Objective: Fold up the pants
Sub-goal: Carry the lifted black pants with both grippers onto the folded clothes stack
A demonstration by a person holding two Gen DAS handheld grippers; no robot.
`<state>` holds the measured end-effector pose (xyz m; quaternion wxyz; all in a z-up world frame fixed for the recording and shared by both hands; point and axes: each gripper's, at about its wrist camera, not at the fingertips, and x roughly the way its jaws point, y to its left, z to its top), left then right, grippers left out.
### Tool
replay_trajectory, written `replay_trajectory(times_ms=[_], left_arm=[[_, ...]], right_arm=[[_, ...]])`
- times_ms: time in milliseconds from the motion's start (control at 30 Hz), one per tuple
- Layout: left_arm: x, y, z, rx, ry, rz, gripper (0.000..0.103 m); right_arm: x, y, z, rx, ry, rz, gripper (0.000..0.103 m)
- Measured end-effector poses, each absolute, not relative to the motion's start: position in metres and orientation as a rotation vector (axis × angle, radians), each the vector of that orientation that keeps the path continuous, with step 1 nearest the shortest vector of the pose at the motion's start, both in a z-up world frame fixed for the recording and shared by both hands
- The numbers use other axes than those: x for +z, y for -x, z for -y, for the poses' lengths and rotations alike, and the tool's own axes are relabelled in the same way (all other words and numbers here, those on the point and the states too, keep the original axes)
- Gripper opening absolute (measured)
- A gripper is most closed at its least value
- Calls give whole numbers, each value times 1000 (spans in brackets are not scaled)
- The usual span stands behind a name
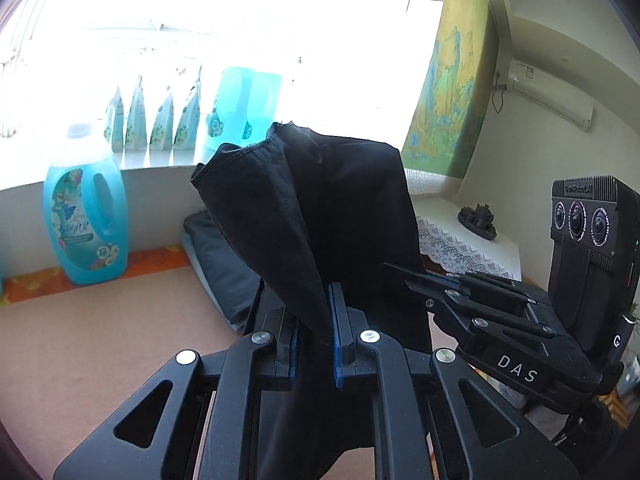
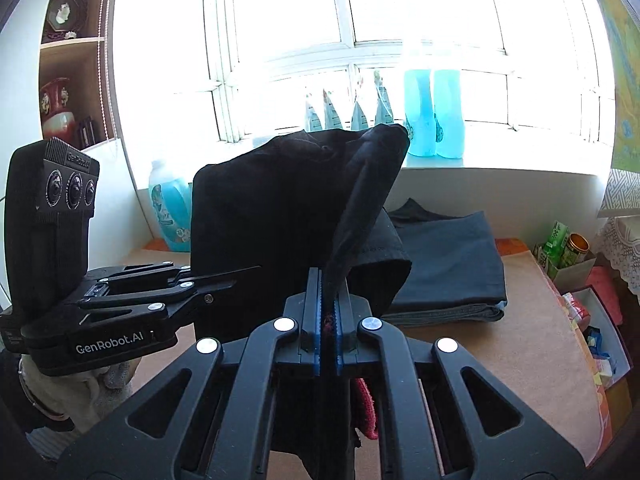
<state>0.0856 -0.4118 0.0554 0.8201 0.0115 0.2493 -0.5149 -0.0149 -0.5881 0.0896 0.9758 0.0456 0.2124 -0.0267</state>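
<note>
the black pants point(image 1: 320, 208) are soft matte cloth with a stitched hem, hanging in the air above the tan surface point(image 1: 100, 320), draped in limp folds over both grippers. the left gripper point(image 1: 316, 320) pinches a fold between its blue ribbed pads, and the right gripper point(image 2: 328, 304) is pressed tight on another fold. a flat stack of folded dark garments point(image 2: 448, 264) lies near the surface's far edge, below the windowsill, with a blue detergent bottle point(image 1: 86, 216) at the far left corner.

You face a wide white-framed window point(image 2: 352, 44) blown out to pure glare across the upper frames. Backlit, the black cotton pants point(image 1: 320, 208) lose nearly all detail. Fisheye bending curves the edges, and the corners go dark.
</note>
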Motion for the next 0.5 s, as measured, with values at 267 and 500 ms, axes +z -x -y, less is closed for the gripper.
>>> replay_trajectory(times_ms=[267, 500], left_arm=[[18, -133, 444, -1069, -15, -647, 8], [-40, -183, 473, -984, -46, -740, 7]], right_arm=[[44, -39, 647, -77, -247, -560, 6], [-27, -103, 673, -118, -248, -687, 5]])
